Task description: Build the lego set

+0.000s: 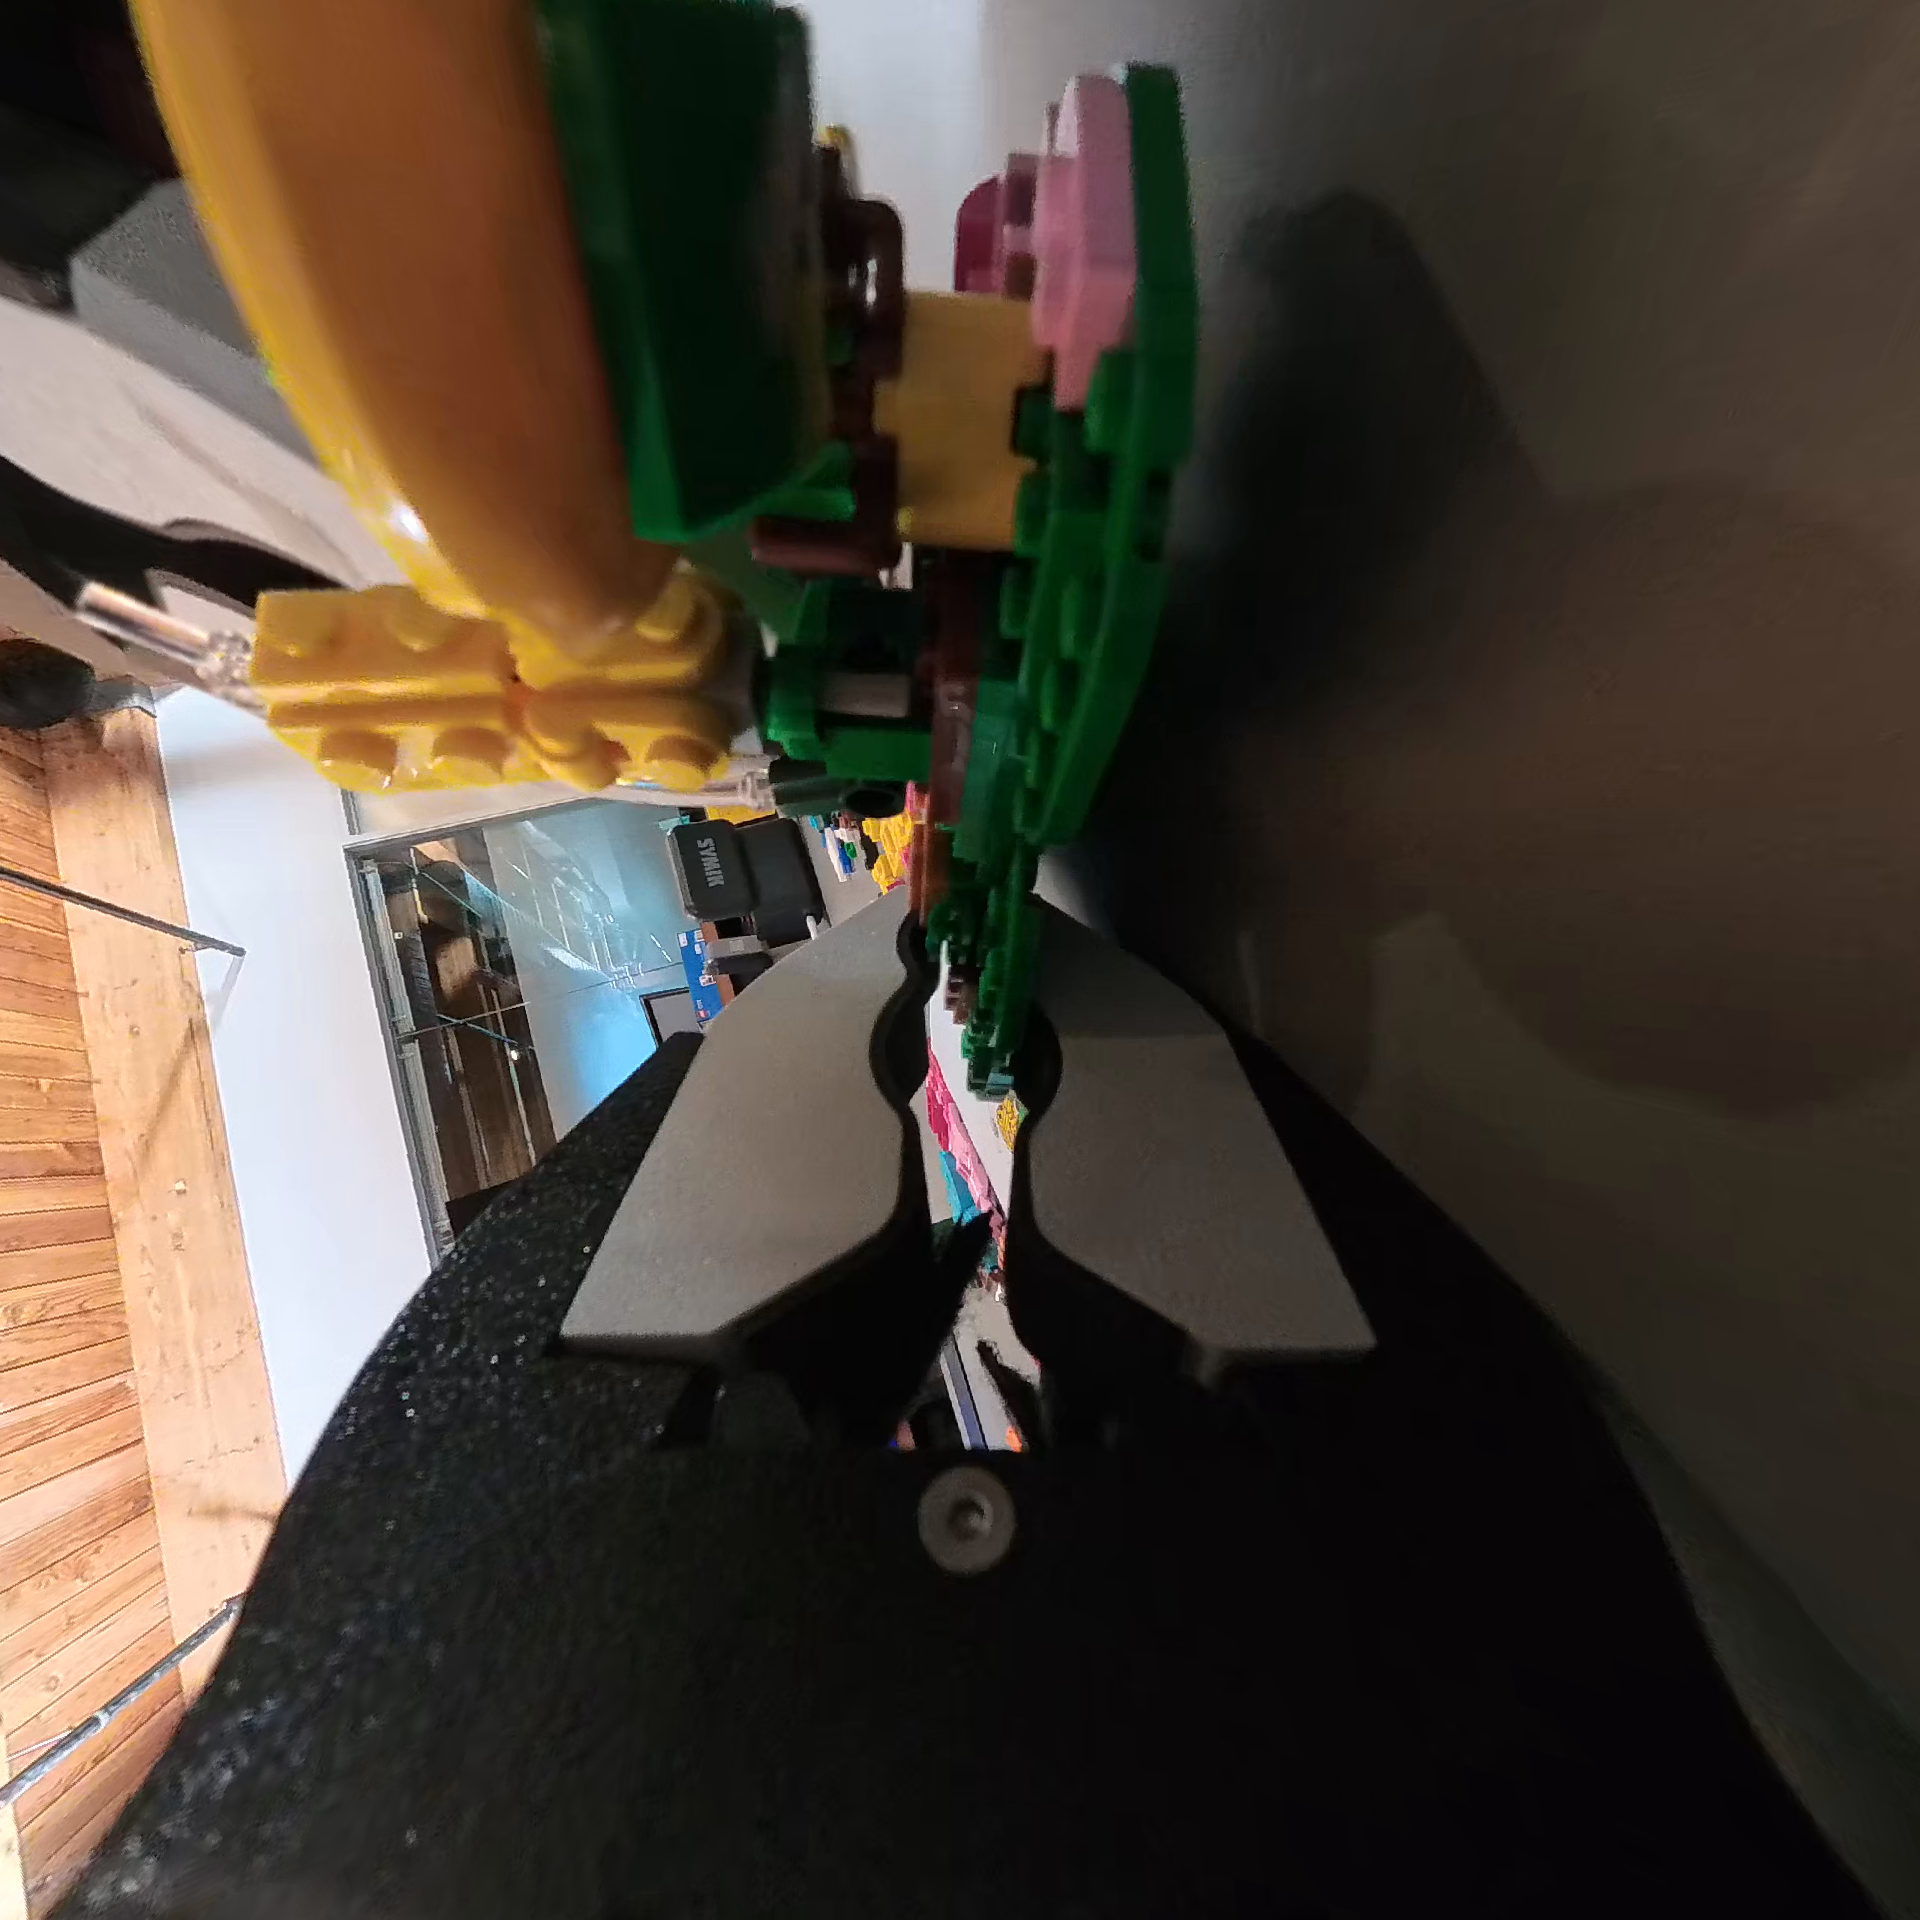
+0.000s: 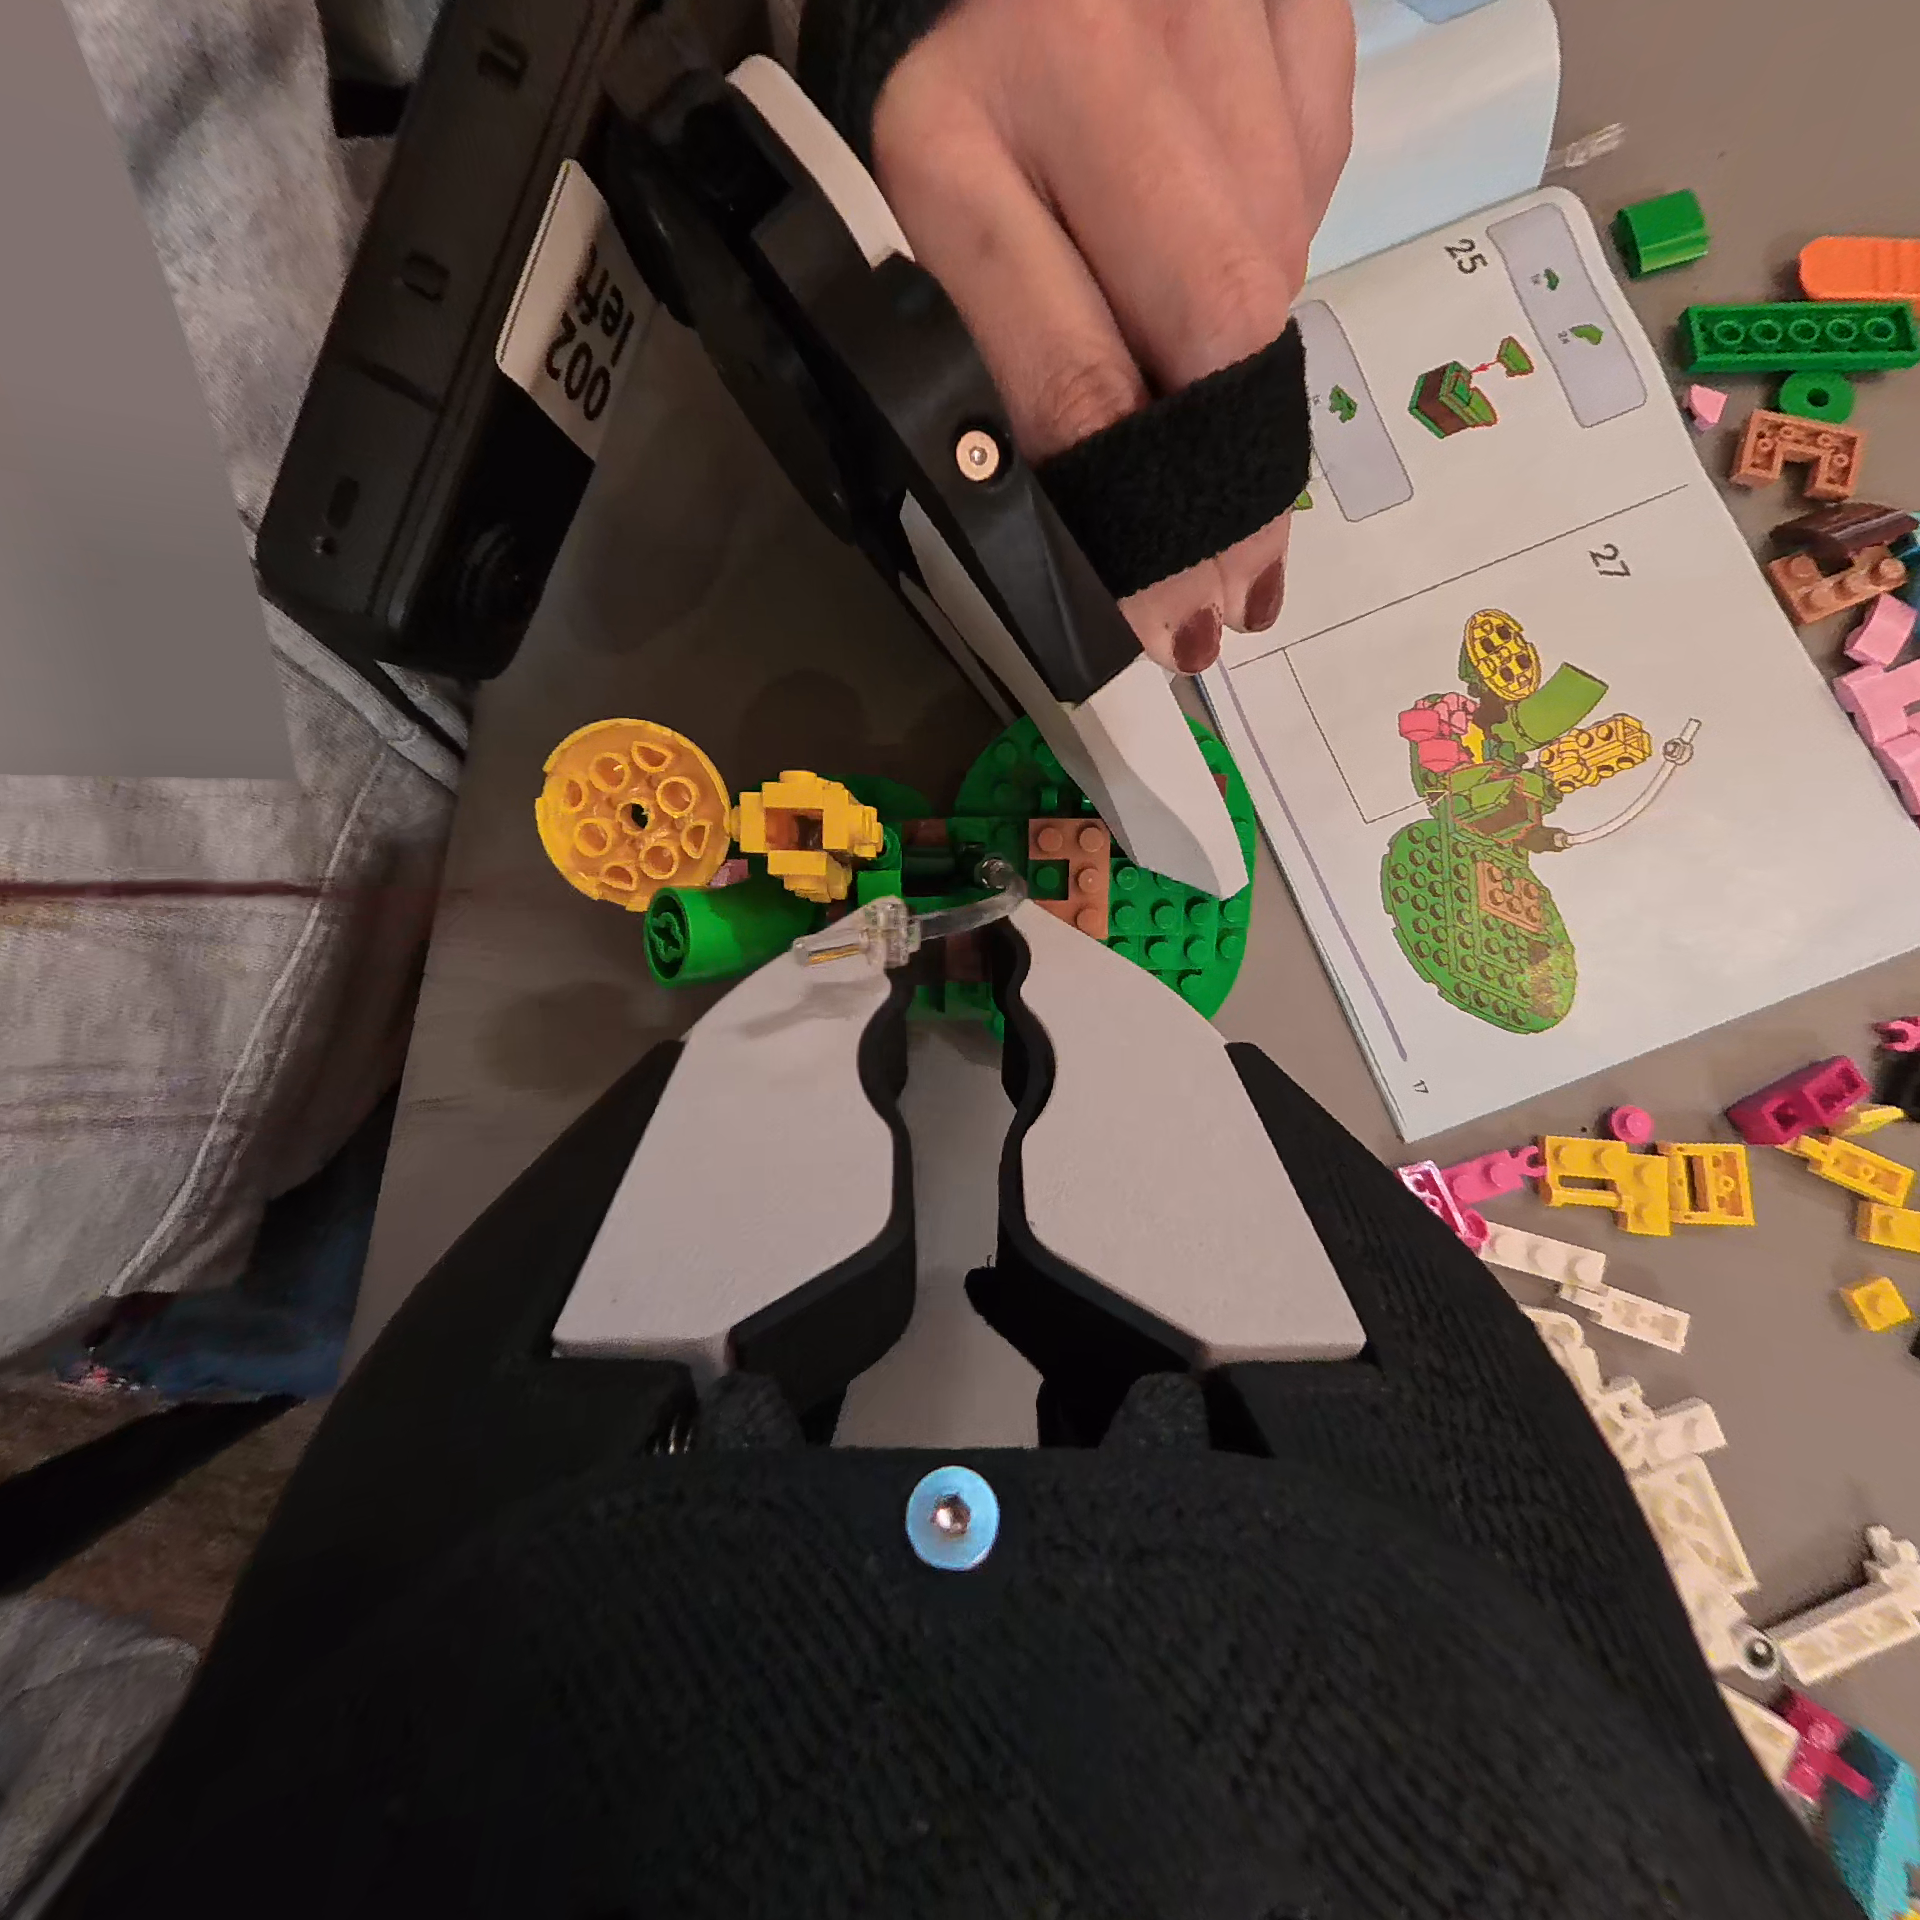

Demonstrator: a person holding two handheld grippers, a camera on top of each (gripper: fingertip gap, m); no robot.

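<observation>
The left gripper [image 1: 977, 971], slanting down in a strapped hand [image 2: 1122, 270], pinches the green baseplate [image 2: 1174, 925]; the right gripper [image 2: 961, 961], jaws narrowly parted, noses against it, its grasp unclear

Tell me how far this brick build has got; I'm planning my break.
Done: yellow disc, yellow cluster, green cylinder and clear tube are joined to the green round plate, as the booklet pictures. In hand: left gripper pinches the plate's edge; right gripper's fingertips flank bricks under the tube. Left: loose pink, yellow and white pieces lie unused.
</observation>
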